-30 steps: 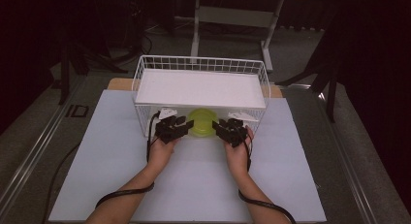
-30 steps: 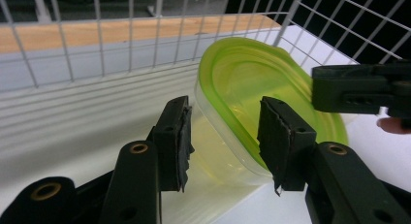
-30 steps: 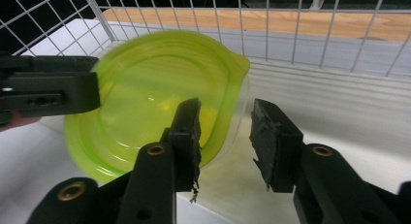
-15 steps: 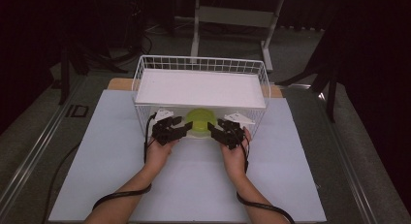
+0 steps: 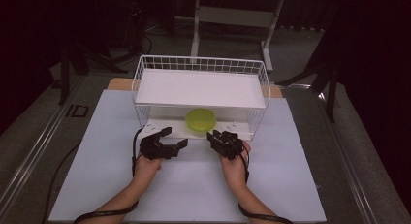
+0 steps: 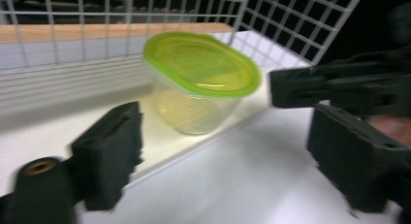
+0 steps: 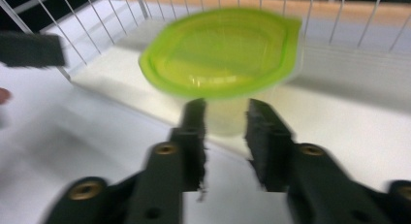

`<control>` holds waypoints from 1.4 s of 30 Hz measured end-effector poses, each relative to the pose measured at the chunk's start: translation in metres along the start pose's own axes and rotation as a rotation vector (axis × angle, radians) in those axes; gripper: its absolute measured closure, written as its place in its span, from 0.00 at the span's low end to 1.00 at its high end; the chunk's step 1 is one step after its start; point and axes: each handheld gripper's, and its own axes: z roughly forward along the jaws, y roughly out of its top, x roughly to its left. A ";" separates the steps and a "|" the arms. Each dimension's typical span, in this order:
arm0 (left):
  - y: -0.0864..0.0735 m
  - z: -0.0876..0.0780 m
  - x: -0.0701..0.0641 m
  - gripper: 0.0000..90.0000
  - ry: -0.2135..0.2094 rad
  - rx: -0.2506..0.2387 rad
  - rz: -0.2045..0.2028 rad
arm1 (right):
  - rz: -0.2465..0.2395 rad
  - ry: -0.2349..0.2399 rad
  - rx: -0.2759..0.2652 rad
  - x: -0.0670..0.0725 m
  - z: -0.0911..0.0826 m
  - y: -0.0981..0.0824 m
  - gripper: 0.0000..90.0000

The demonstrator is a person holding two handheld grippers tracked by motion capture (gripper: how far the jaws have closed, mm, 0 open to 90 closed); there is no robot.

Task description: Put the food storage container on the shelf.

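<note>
The green-lidded tub (image 5: 200, 121) is set at the rack's (image 5: 145, 84) open front edge; the left gripper (image 5: 170, 139) is spread wide, the right gripper (image 5: 216, 136) narrowed, nothing clamped.

Tub (image 5: 200, 121) on rack's (image 5: 201, 65) bottom shelf, behind both tongs.

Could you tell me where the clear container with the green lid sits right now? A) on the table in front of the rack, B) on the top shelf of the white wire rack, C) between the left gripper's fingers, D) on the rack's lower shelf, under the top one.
D: the container stands on the lower shelf of the wire rack, beneath its top shelf, with both grippers short of it.
</note>
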 end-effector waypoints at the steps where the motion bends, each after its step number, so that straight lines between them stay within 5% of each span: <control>1: -0.002 -0.001 0.000 0.04 -0.007 -0.001 -0.003 | 0.005 -0.007 0.013 0.001 0.001 -0.002 0.90; 3: -0.006 -0.003 0.000 0.01 -0.001 0.010 0.000 | -0.011 -0.012 0.033 0.003 0.004 -0.005 1.00; 17: -0.014 -0.012 0.003 0.01 0.044 -0.009 0.006 | -0.001 -0.009 0.065 0.011 0.036 -0.005 1.00; 42: -0.007 -0.018 0.000 0.02 0.041 -0.042 0.032 | 0.006 -0.042 0.055 0.018 0.070 0.014 0.99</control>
